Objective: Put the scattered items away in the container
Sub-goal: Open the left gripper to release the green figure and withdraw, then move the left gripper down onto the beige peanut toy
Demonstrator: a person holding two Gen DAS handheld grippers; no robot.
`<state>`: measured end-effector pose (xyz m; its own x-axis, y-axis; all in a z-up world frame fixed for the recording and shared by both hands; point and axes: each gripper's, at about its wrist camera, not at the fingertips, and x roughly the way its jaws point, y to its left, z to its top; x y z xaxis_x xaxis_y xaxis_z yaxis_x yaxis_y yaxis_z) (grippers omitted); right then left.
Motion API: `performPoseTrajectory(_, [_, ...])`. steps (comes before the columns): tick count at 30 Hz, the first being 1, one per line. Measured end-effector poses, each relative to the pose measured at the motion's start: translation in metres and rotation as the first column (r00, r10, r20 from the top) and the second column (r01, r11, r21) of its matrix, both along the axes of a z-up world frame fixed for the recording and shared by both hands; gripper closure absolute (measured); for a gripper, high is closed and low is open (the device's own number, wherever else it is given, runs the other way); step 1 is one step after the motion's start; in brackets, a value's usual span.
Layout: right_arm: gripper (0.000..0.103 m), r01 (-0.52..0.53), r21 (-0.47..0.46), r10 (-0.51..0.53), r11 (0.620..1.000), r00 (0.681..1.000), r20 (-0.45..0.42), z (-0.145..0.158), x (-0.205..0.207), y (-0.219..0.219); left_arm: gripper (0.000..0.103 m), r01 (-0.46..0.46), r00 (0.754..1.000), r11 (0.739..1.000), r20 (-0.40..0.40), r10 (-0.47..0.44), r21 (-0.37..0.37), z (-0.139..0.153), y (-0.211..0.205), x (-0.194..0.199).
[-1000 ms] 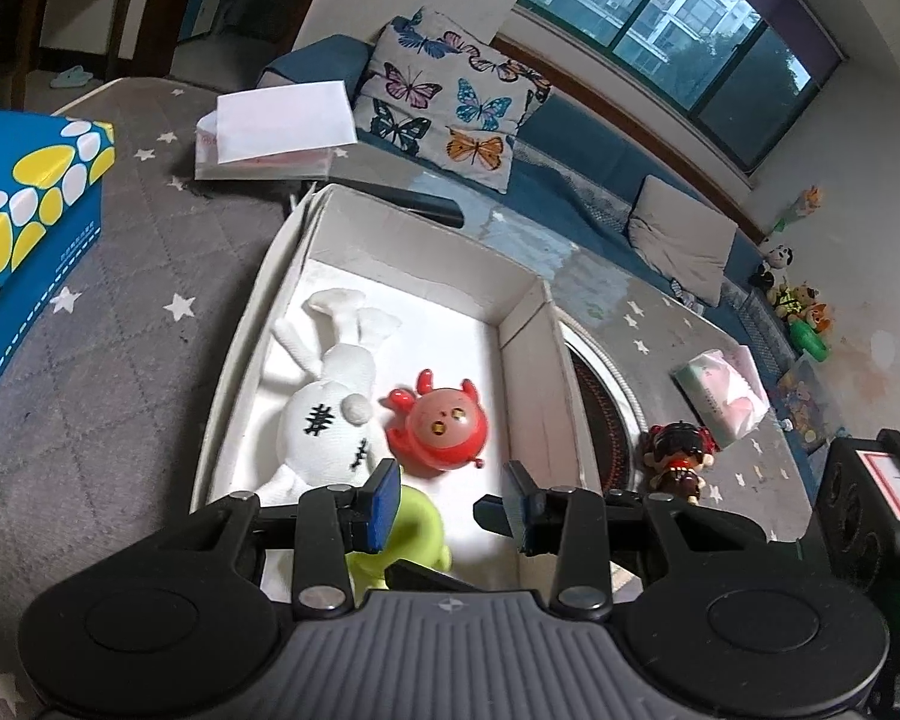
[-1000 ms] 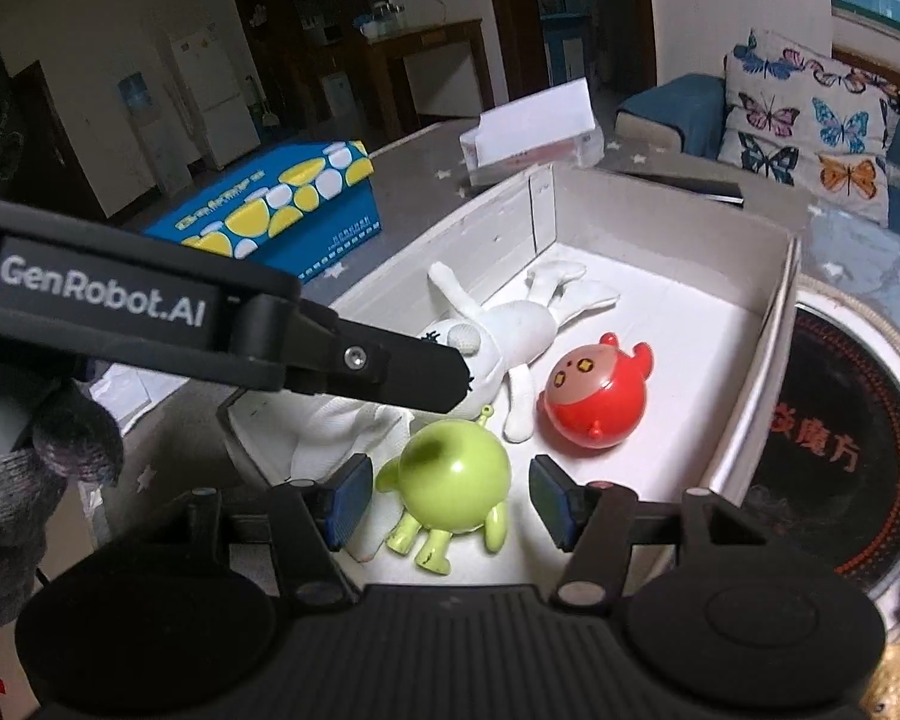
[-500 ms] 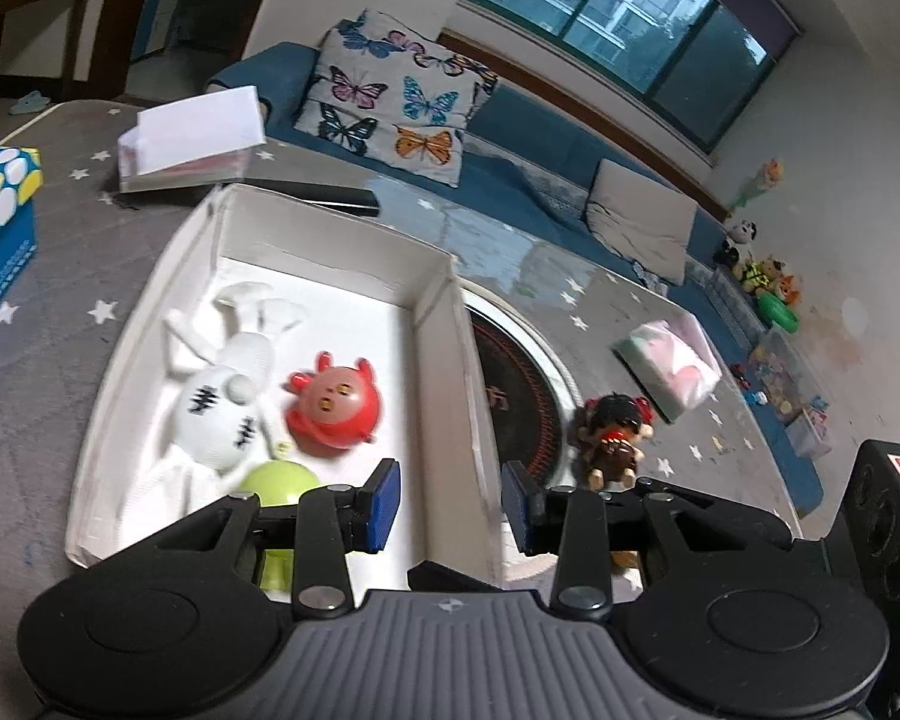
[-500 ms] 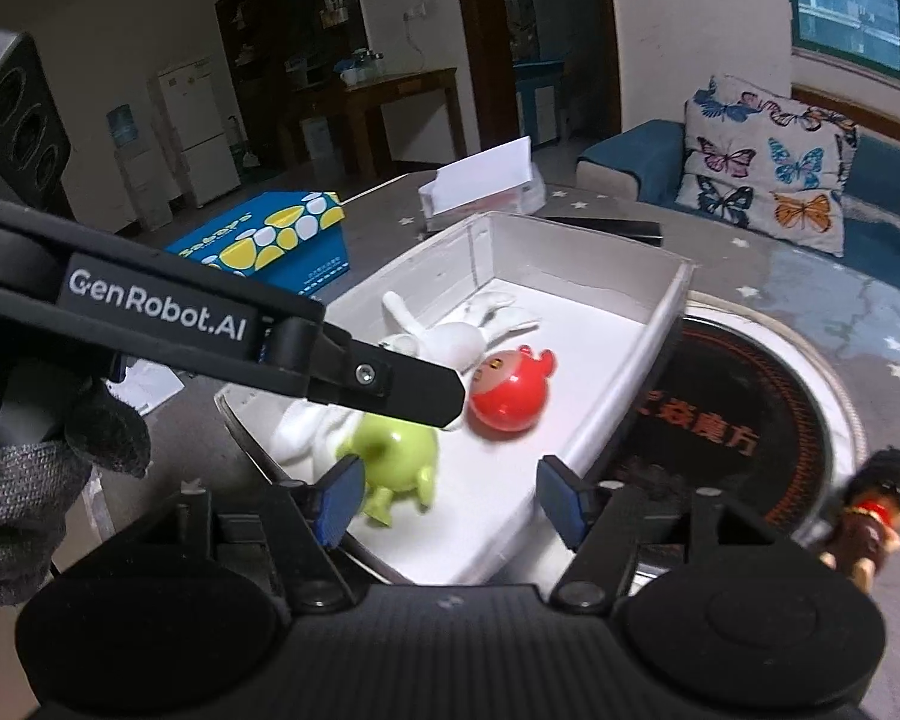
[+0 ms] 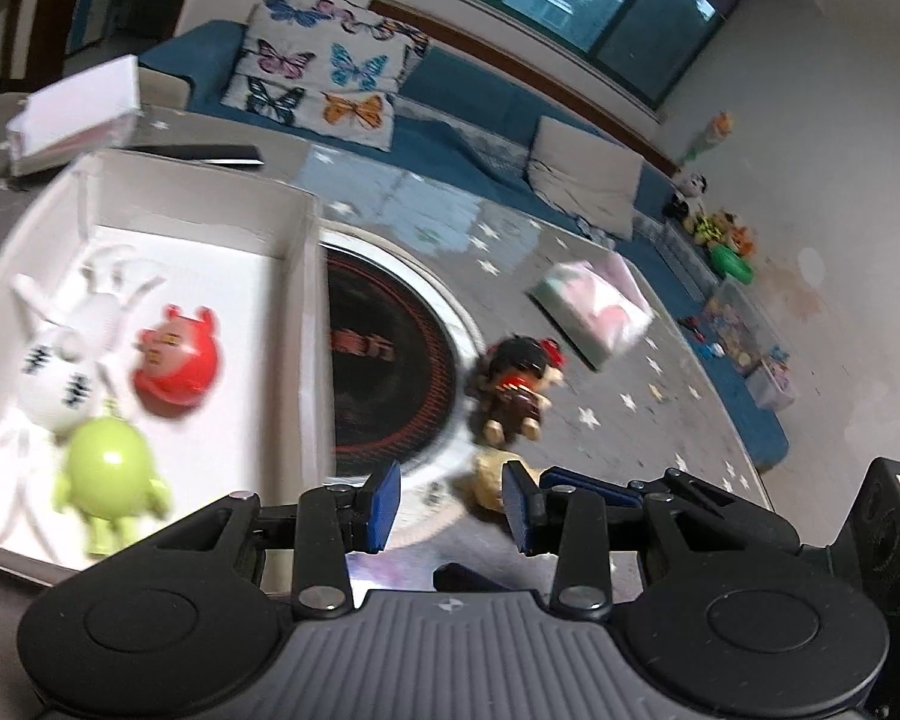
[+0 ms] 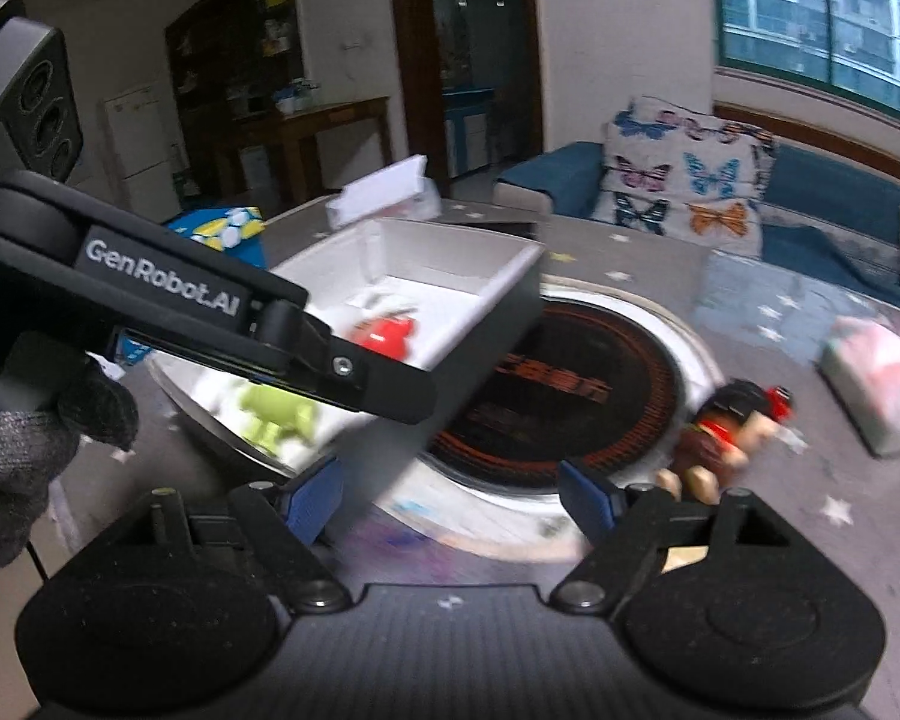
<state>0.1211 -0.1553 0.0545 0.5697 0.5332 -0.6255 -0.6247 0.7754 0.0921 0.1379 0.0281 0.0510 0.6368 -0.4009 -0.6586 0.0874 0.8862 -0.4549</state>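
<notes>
The white box (image 5: 303, 276) holds a white rabbit doll (image 5: 66, 354), a red round toy (image 5: 177, 363) and a green alien toy (image 5: 108, 477). A dark-haired doll in red (image 5: 513, 387) stands on the grey table right of the box, with a tan toy (image 5: 489, 474) just in front of it. My left gripper (image 5: 452, 504) is open and empty, near the tan toy. My right gripper (image 6: 450, 498) is open and empty, with the doll (image 6: 729, 432) to its right. The box (image 6: 486, 282) lies to its left.
A round black induction cooker (image 5: 390, 366) is set in the table between the box and the doll. A pink-white packet (image 5: 594, 306) lies at the far right. A white card stand (image 5: 72, 114) stands behind the box. The left gripper's arm (image 6: 210, 312) crosses the right wrist view.
Both grippers have swung right, away from the box and toward the doll by the cooker. The green alien toy stays in the box. The right jaws have opened wider.
</notes>
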Motion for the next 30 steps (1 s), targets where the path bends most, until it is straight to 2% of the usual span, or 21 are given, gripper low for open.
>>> performPoseTrajectory(7, [0.022,0.094,-0.025,-0.095,0.995,0.995,-0.02,-0.019,0.008,-0.04,0.064,0.042,0.999,0.999,-0.023,-0.042,0.005,-0.011,-0.039,0.014])
performPoseTrajectory(13, [0.022,0.141,-0.022,-0.141,0.99,0.989,-0.048,-0.038,0.022,-0.059,0.064,0.032,0.997,0.999,-0.064,-0.031,0.001,-0.028,-0.056,0.03])
performPoseTrajectory(22, [0.022,0.115,-0.024,-0.116,0.993,0.99,-0.077,-0.056,0.048,-0.063,0.064,-0.001,0.992,0.999,-0.127,-0.004,-0.041,-0.052,-0.065,0.049])
performPoseTrajectory(30, [0.026,0.087,-0.029,-0.089,0.996,0.992,-0.092,-0.064,0.062,-0.059,0.064,-0.058,0.989,0.993,-0.142,0.043,-0.101,-0.061,-0.066,0.058])
